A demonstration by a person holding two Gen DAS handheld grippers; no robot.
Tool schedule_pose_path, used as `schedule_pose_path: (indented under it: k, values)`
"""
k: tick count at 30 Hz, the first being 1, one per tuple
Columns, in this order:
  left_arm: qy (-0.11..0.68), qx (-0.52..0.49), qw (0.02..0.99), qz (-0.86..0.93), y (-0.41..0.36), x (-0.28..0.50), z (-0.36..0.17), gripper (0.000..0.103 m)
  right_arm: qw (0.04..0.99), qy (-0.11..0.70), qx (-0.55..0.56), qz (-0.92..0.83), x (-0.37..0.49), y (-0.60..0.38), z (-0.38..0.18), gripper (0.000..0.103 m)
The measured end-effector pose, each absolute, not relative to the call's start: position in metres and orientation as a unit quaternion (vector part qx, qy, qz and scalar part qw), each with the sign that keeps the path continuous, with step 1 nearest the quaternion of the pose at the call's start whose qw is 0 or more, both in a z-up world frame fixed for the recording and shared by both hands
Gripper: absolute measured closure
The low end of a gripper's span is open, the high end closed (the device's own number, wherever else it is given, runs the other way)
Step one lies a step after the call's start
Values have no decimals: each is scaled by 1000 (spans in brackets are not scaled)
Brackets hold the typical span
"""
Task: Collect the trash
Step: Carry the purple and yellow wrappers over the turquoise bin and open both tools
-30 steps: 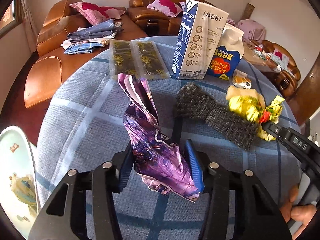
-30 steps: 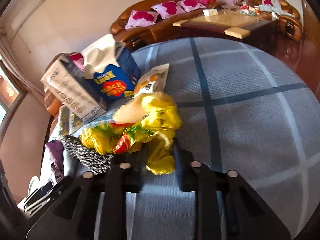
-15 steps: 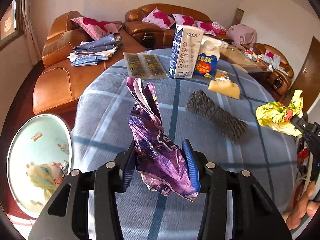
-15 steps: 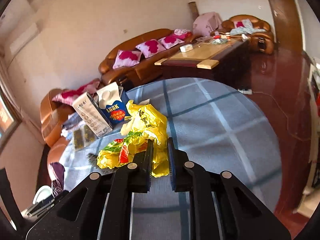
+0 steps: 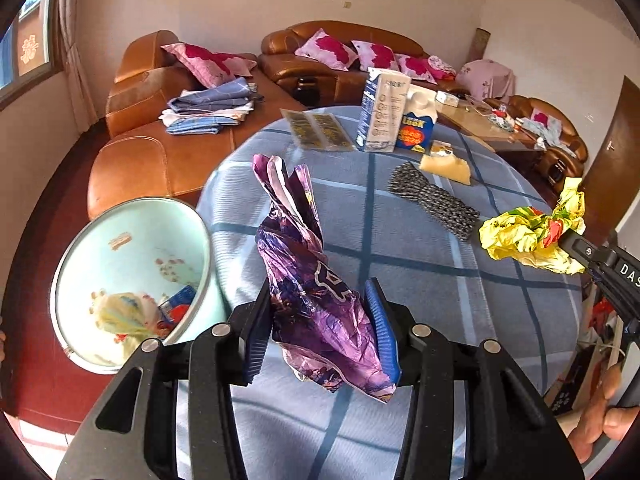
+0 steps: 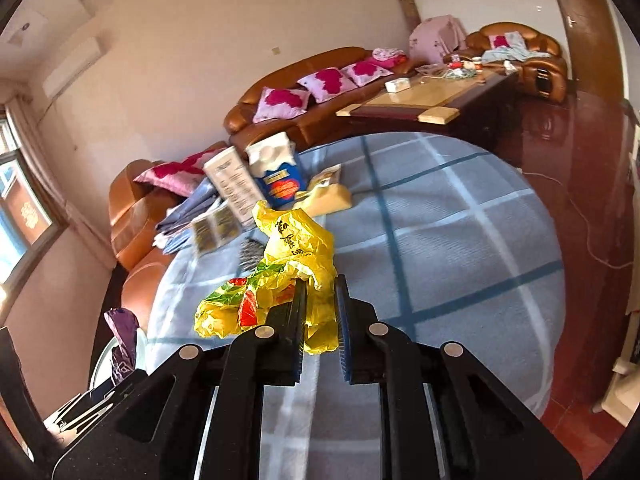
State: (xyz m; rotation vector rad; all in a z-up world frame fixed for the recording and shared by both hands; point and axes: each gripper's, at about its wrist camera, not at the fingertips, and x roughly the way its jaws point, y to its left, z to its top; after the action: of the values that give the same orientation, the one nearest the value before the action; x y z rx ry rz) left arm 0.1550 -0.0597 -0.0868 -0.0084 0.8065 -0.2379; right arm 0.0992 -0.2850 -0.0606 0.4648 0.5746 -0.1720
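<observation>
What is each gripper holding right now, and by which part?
Left gripper pinches the purple wrapper near its lower end. Right gripper pinches the crumpled yellow wrapper by its lower edge.

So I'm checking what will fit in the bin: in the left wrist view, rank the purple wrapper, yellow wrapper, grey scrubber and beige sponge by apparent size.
1. purple wrapper, though it is nearest the camera.
2. yellow wrapper.
3. grey scrubber.
4. beige sponge.

Trash bin (image 5: 132, 216) contents blurred; carton (image 6: 236, 188) print unreadable; person's hand (image 5: 600, 420) cut off.
</observation>
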Motion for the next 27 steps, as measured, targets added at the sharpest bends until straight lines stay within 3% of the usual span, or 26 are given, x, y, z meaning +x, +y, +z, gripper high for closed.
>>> schedule_pose_path:
  k: [27]
  values:
    - [377, -15, 924, -59, 12, 115, -78, 58, 942, 280, 185, -11, 89, -203, -44, 88]
